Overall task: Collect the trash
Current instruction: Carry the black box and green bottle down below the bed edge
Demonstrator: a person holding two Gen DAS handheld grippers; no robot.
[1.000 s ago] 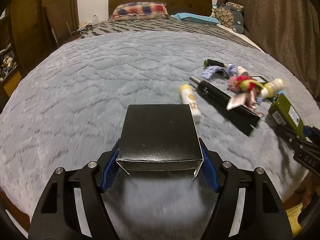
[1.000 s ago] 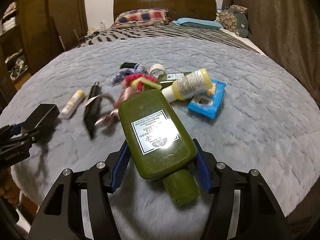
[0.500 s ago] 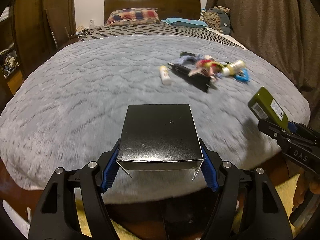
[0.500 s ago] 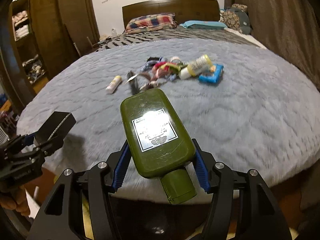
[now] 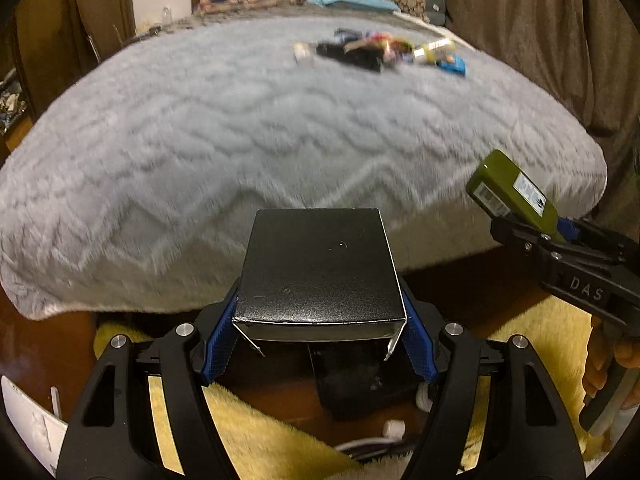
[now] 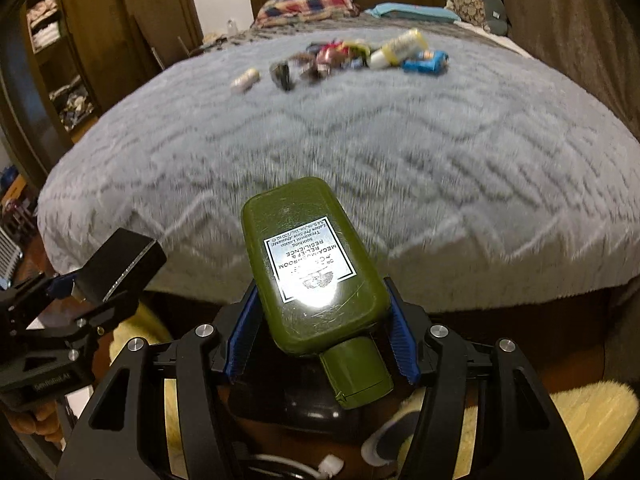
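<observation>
My left gripper [image 5: 320,332] is shut on a black cardboard box [image 5: 320,268], held past the foot of the bed; the box also shows in the right wrist view [image 6: 120,256]. My right gripper [image 6: 320,328] is shut on a flat olive-green lotion bottle [image 6: 312,264], cap toward me; the bottle also shows at the right of the left wrist view [image 5: 512,192]. Both grippers hang above a black bin [image 5: 352,376] on the floor, also seen under the bottle in the right wrist view [image 6: 288,400]. A pile of trash [image 6: 352,54] lies far off on the grey bedspread [image 6: 360,140].
A yellow fluffy rug [image 5: 248,440] lies on the wooden floor by the bin, with white cable plugs [image 5: 394,428] near it. Brown curtains [image 5: 540,40] hang at the right. A dark wardrobe with shelves [image 6: 60,60] stands left of the bed.
Both grippers have pulled back from the bed and off its foot edge, each still holding its item. The floor, rug and bin have come into view below.
</observation>
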